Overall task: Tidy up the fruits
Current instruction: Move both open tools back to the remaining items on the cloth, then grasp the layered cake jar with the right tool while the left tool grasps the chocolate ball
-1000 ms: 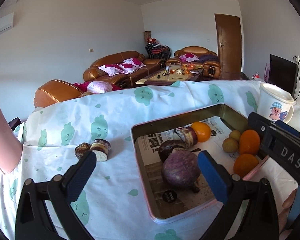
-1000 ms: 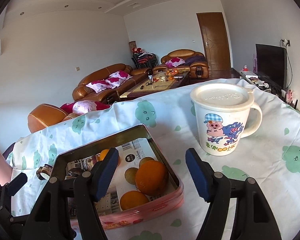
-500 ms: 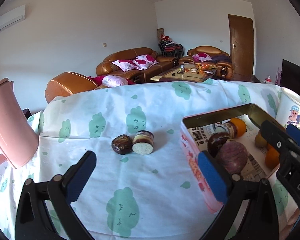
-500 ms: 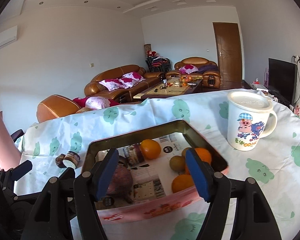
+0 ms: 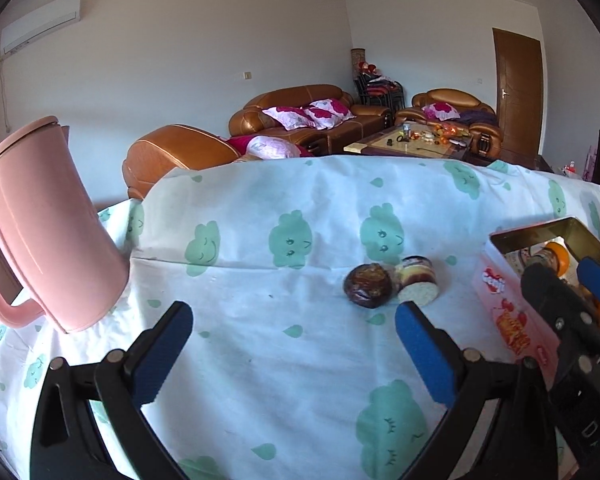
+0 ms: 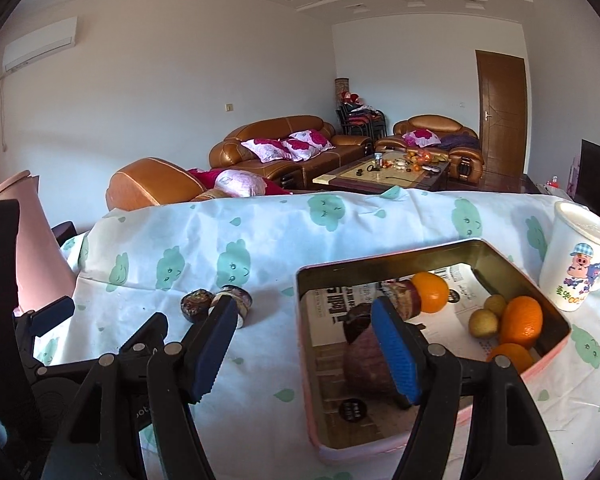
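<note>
Two dark purple fruit pieces lie on the tablecloth: a whole one (image 5: 367,289) and a cut one (image 5: 417,281) showing its pale face; they also show in the right wrist view (image 6: 196,303). My left gripper (image 5: 292,348) is open and empty, just short of them. A pink metal tin (image 6: 380,268) holds oranges (image 6: 521,319), small brown fruits (image 6: 483,322) and purple fruit (image 6: 366,356). My right gripper (image 6: 306,344) is open and empty over the tin's near left edge.
A pink jug (image 5: 48,224) stands at the left of the table. A white cartoon mug (image 6: 578,260) stands right of the tin. The table's far edge drops off toward sofas behind. My right gripper's body (image 5: 572,340) crosses the left wrist view.
Both grippers have swung left. The two loose purple fruits now sit ahead of my left gripper, and the tin has shifted to the right in both views. Both grippers stay open.
</note>
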Demonstrator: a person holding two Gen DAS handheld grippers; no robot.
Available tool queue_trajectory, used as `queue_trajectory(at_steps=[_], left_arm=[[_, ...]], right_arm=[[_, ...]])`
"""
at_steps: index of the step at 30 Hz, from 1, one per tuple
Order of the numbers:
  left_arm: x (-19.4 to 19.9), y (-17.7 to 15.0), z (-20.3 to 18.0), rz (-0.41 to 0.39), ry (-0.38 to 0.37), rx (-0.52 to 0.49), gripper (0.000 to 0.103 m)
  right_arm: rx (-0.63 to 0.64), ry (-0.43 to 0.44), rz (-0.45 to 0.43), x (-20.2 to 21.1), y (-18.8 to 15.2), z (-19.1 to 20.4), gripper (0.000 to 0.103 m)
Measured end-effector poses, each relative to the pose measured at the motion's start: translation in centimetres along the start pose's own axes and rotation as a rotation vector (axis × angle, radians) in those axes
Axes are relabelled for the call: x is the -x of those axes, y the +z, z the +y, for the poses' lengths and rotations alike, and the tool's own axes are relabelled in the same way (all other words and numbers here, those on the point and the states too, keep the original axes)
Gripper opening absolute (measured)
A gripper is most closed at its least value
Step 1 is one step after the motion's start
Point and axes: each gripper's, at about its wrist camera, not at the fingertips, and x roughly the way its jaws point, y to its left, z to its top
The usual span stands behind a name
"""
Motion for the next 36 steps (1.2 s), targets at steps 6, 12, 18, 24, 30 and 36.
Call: queue_trajectory(at_steps=[6,12,18,24,30,36], left_arm=[[-2.2,0.1,3.7,0.064,0.089,0.052,0.103],[-3.3,0.1,5.3,0.1,0.124,0.092,0.103],[-3.7,0.3,5.9,0.114,0.125,0.113,0.103],[-3.7,0.3,6.0,0.118,0.122,0.116,0.103],[-3.7,0.2,6.2,0.12,0.117,0.126,0.103],[-3.6,0.2,6.2,0.122,0.117,0.125,0.103]], right_arm=[[0.064,0.035,0.083,-2.5,0.3,2.6,0.04],[0.096,0.09,0.174,-5.8,0.9,5.0,0.04],[0.101,0.082,0.278,-9.7,1.2,6.3,0.04],[0.051,0.103,0.333,-11.7,1.9,5.9,0.04],[-0.017,0.178,0.39,-11.5,1.6,5.0,0.038],[0.076,0.128,0.383,-11.9,0.9,6.4,0.037]])
